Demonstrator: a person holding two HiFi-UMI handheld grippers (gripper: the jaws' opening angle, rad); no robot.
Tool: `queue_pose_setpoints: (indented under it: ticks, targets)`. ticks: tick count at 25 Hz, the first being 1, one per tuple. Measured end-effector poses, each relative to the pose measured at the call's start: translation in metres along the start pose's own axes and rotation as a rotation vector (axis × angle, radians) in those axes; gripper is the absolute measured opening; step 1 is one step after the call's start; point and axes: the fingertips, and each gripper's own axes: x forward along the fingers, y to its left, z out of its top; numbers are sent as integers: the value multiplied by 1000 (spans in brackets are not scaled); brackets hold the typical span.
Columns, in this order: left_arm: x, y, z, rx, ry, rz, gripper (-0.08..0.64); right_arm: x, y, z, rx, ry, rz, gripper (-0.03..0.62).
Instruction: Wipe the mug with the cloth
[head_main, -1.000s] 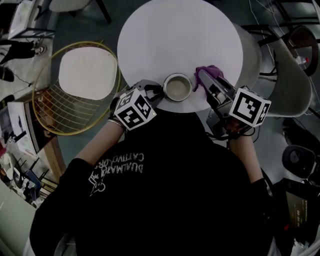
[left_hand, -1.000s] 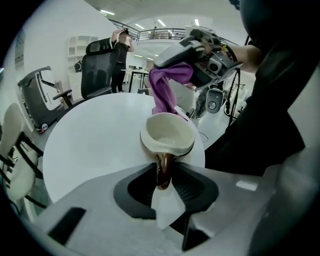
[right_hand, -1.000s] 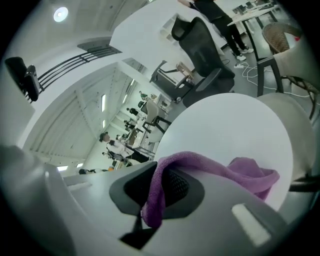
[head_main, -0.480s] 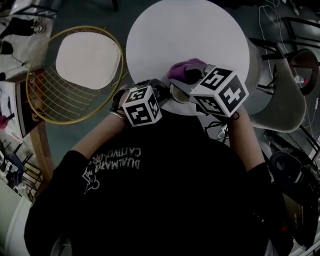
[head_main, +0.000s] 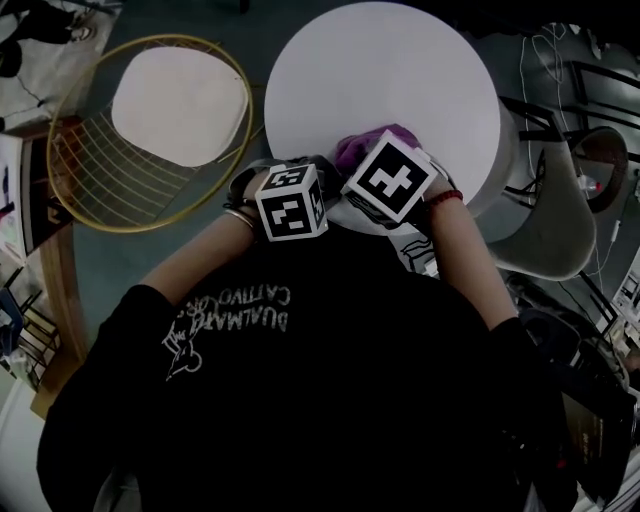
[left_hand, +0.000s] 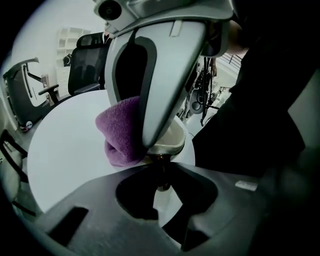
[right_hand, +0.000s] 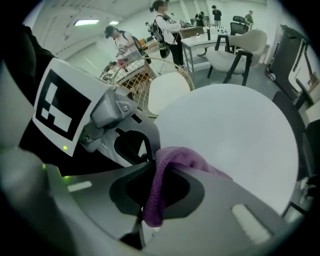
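the left claw (left_hand: 161, 172) has just been closing and now pinches a thin dark part of the mug (left_hand: 172, 142), the handle by the look of it, on the mug's near side. the right claw (right_hand: 156, 172) is clamped on a fold of the purple cloth (right_hand: 172, 156), whose bunched end lies against the mug's rim, on the side away from the person. the mug stands on the white table (left_hand: 60, 150), and the table's edge runs just beside the mug on the person's side.

that is my worry. the mug is held by one narrow part only, so a firm rub could swing it round in the pinch or tip it. with the edge so close to the mug, it might go off toward the person. the right claw's body hangs right over the mug, so the two claws could knock together. the cloth is gripped by a slim fold, which could pull free if it drags on the rim.

the head view hides the mug wholly under the two marker cubes (head_main: 292, 200), and only a bit of cloth peeps out past them. the left gripper view alone shows cloth meeting mug, and the mug's pale inside. the right gripper view alone shows the pinch on the cloth, but no mug.
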Motion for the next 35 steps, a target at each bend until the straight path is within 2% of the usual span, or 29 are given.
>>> queue_pose_setpoints:
  ticks: [6, 8, 17, 24, 30, 35]
  targets:
    - [-2, -2, -1, -40, -22, -22, 75, 5, -1, 3, -11, 91, -14, 32]
    - [-2, -2, -1, -41, -23, -25, 75, 7, -1, 4, 17, 64, -5, 32]
    - [-3, -1, 1, -51, -21, -28, 77, -2, -12, -6, 259, -116, -8, 32]
    - [-1, 2, 0, -93, -31, -6, 81, -9, -19, -14, 317, -178, -44, 32]
    - [-2, 1, 0, -129, -42, -17, 89, -12, -24, -26, 388, -240, -70, 41]
    - [-2, 1, 1, -109, -19, 0, 86, -18, -30, -32, 431, -297, -114, 43]
